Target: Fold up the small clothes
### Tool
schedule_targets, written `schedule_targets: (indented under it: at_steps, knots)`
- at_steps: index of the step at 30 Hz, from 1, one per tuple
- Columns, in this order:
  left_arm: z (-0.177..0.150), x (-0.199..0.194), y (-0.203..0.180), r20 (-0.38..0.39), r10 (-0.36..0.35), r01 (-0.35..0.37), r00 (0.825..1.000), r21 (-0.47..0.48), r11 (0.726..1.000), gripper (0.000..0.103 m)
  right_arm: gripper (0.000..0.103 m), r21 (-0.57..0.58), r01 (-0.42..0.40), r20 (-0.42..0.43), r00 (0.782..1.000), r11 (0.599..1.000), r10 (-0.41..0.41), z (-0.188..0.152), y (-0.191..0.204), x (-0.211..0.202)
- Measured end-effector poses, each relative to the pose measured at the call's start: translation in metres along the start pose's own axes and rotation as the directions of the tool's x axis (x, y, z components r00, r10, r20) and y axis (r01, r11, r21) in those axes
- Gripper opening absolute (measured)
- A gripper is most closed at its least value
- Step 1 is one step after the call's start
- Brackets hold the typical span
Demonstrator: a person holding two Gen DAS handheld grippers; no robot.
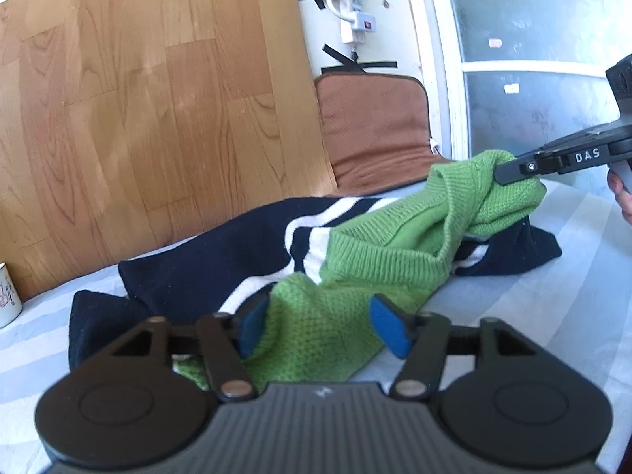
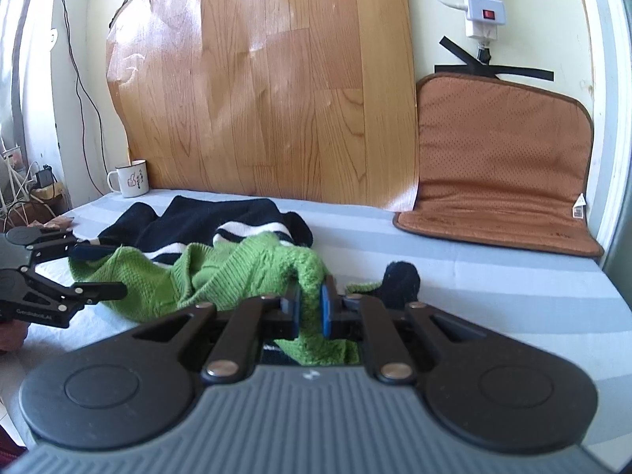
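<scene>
Enamel mug [image 2: 129,183]: contents not visible. Right gripper [image 2: 309,310] is clamping green sweater [image 2: 245,272]; left gripper [image 1: 320,326] is gaping over it. Navy striped garment [image 1: 221,260] is lying beneath.

Our left hand-held gripper [image 1: 320,326] has black linkage arms, silver rivets, blue pads [image 1: 389,326] and a ribbed grey body. Our right hand-held gripper [image 2: 310,310] matches, marked "DAS" in white, bare fingertips [image 1: 622,191] behind it.

Striped bedsheet [image 2: 454,260], navy striped sweater [image 2: 221,221], green knit sweater [image 2: 237,272] atop, enamel mug [image 2: 130,177], brown cushion [image 2: 501,181].
</scene>
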State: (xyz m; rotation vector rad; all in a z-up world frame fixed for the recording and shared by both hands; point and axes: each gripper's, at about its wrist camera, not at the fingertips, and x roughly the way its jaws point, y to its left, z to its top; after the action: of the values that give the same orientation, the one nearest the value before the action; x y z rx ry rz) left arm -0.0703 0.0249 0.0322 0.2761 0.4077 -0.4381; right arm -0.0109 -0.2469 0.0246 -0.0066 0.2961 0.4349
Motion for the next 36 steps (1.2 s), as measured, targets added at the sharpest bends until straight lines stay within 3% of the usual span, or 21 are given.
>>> schedule_targets:
  at_steps: [15,16,19,21,22,24,25,26,29,33,35,36]
  knots:
    - [0.004,0.014,0.006,-0.034,0.009,-0.009,0.999,0.021,1.0,0.061,0.016,-0.005,-0.016,-0.02,1.0,1.0,0.016,-0.004,-0.005,0.005]
    - [0.005,0.014,0.006,-0.033,0.009,-0.008,0.999,0.026,1.0,0.064,0.016,-0.006,-0.014,-0.024,1.0,1.0,0.014,-0.004,-0.004,0.006]
    - [0.011,0.019,0.009,-0.039,0.02,-0.019,0.999,0.022,1.0,0.096,0.016,-0.009,-0.01,-0.03,1.0,1.0,0.009,-0.003,-0.004,0.008]
    - [0.016,0.023,0.013,-0.035,0.008,-0.008,0.999,0.008,1.0,0.101,0.016,-0.008,-0.008,-0.028,1.0,1.0,0.007,-0.003,-0.002,0.008]
    - [0.018,0.026,0.015,-0.037,-0.001,0.001,0.999,0.002,1.0,0.098,0.016,-0.008,-0.007,-0.028,1.0,1.0,0.006,-0.003,-0.002,0.008]
    - [0.018,0.031,0.015,-0.047,-0.018,0.018,0.999,0.007,1.0,0.072,0.016,-0.009,-0.004,-0.03,1.0,1.0,0.004,-0.003,-0.001,0.008]
    - [0.017,0.034,0.015,-0.066,-0.036,0.037,0.997,0.014,0.999,0.043,0.016,-0.01,-0.005,-0.032,0.999,1.0,0.004,-0.004,-0.001,0.008]
    - [0.016,0.036,0.014,-0.084,-0.043,0.045,0.996,0.016,0.999,0.027,0.016,-0.011,-0.004,-0.034,0.999,1.0,0.004,-0.004,-0.001,0.008]
    - [0.01,0.034,0.013,-0.085,-0.053,0.053,0.995,0.004,0.999,0.018,0.016,-0.016,-0.004,-0.038,0.999,1.0,0.004,-0.002,-0.003,0.009]
    - [0.005,0.017,0.01,-0.035,-0.046,0.045,0.998,-0.013,0.999,0.017,0.02,-0.042,-0.004,-0.044,0.999,0.999,0.002,0.0,-0.003,0.012]
    - [0.004,0.008,0.009,-0.015,-0.03,0.029,0.999,-0.024,0.999,0.017,0.036,-0.063,-0.008,-0.062,0.998,0.998,0.004,-0.001,-0.002,0.018]
    - [0.004,0.004,0.009,-0.006,-0.022,0.022,1.0,-0.034,0.999,0.017,0.048,-0.077,-0.005,-0.077,0.997,0.997,-0.001,-0.001,-0.001,0.022]
